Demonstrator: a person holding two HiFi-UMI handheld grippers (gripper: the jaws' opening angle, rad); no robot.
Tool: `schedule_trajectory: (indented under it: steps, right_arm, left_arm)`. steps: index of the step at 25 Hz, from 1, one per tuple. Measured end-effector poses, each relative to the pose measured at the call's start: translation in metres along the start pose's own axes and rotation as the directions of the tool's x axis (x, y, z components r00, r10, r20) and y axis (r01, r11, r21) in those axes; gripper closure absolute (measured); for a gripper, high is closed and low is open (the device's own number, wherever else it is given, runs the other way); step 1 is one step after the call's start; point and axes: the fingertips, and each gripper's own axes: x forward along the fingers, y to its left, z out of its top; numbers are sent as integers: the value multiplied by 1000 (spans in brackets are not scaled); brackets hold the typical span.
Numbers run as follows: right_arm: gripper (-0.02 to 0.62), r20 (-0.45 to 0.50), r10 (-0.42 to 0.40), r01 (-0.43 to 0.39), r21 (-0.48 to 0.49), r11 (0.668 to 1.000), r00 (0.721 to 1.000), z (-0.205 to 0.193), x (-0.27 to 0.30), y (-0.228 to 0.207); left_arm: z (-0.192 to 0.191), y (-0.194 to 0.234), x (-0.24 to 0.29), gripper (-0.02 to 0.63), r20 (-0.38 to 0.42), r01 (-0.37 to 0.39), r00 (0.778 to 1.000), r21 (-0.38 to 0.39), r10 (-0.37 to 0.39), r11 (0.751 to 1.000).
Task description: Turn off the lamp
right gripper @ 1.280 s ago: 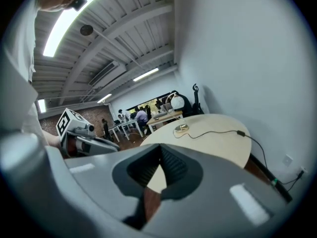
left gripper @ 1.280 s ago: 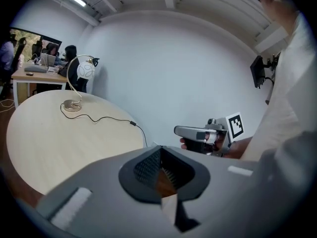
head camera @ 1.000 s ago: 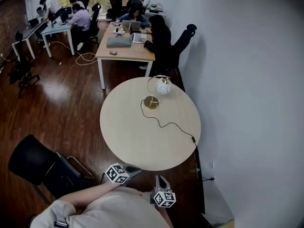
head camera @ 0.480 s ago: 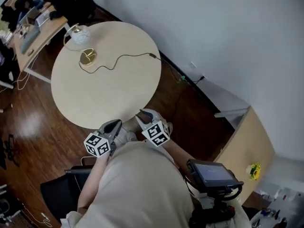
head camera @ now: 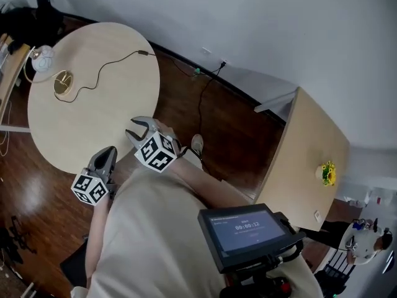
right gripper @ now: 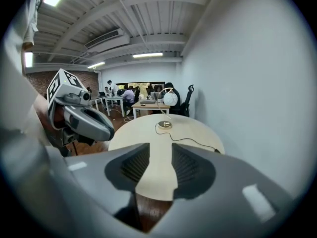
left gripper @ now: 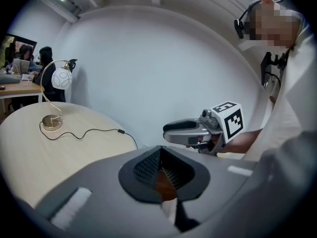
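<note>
Lamp (head camera: 42,59) stood at the table's (head camera: 105,98) far-left edge, well beyond both grippers; right gripper's (head camera: 141,128) empty jaws had just been opening, left gripper (head camera: 105,159) closed.

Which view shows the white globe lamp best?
Left gripper view: the white globe lamp with gold base appears side-on, stem and base distinct. Right gripper view: small, distant. Head view: tiny, from above.

the lamp (head camera: 62,82) stands on the round table (head camera: 105,117) close to its far edge. its cord (head camera: 111,63) runs from the base across the top and off the edge by the wall. the left gripper (head camera: 107,153) and right gripper (head camera: 135,129) hang side by side at the table's near edge, well apart from the lamp.
</note>
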Motion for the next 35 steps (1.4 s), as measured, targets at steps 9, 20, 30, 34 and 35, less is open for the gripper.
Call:
schedule_trajectory:
  steps: [9, 20, 30, 34, 35]
  right_arm:
    - [469, -28, -16, 16, 10, 1000, 999, -20, -22, 16]
    - [558, -60, -78, 71, -105, 992, 995, -29, -39, 31]
    - [571, -63, -101, 91, -149, 985, 993, -32, -44, 37]
    - [571, -68, -116, 105, -152, 983, 991, -33, -47, 31]
    - [571, -71, -120, 108, -152, 982, 990, -33, -48, 29]
  left_arm:
    - [-18, -18, 2, 618, -48, 39, 998, 13, -38, 999]
    - [-36, -36, -1, 618, -76, 65, 995, 13, -64, 998]
    - [-35, -41, 7, 618, -87, 99, 991, 19, -97, 995]
    - [-31, -43, 15, 618, -93, 114, 989, 22, -112, 993]
    - [-31, -44, 18, 618, -97, 120, 988, 24, -117, 993]
